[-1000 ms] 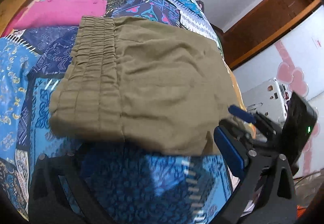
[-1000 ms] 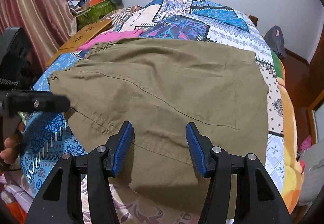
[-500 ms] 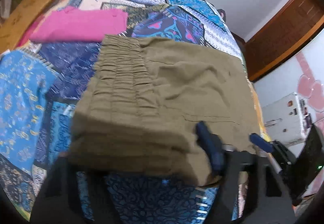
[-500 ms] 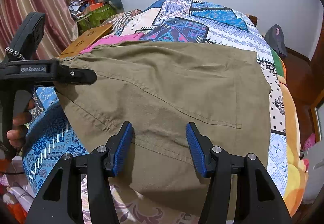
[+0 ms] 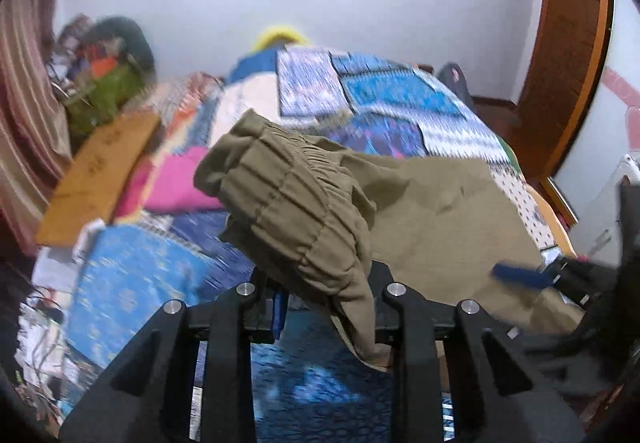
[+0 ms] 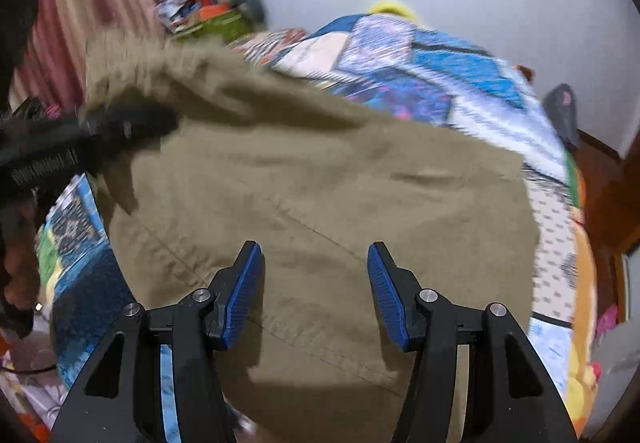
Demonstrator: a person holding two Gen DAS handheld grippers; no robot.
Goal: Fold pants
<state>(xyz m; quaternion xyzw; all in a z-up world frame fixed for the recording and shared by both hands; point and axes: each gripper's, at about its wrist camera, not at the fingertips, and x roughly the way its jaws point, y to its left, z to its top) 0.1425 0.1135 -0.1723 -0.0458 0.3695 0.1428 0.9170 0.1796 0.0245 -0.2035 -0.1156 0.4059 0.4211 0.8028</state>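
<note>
Olive-green pants (image 6: 328, 199) lie folded on the patchwork bedspread (image 6: 440, 59). My left gripper (image 5: 326, 303) is shut on the gathered elastic waistband (image 5: 296, 203) and holds that corner lifted off the bed; the cloth drapes over its fingers and hides the pads. In the right wrist view the left gripper (image 6: 132, 127) shows at the left with the waistband raised. My right gripper (image 6: 316, 295) is open and empty, its blue pads (image 6: 244, 291) hovering over the near edge of the pants. Its blue tip also shows in the left wrist view (image 5: 516, 275).
A pink folded cloth (image 5: 180, 183) and a wooden board (image 5: 100, 171) lie at the bed's left side. Clutter (image 5: 100, 79) and a striped curtain (image 6: 88, 3) are at the far left. A wooden door frame (image 5: 568, 55) stands at the right. A dark bag (image 6: 564, 111) sits beyond the bed.
My left gripper closed on the waistband corner and lifted it up and toward the right, bunching the cloth. My right gripper stayed open over the near edge.
</note>
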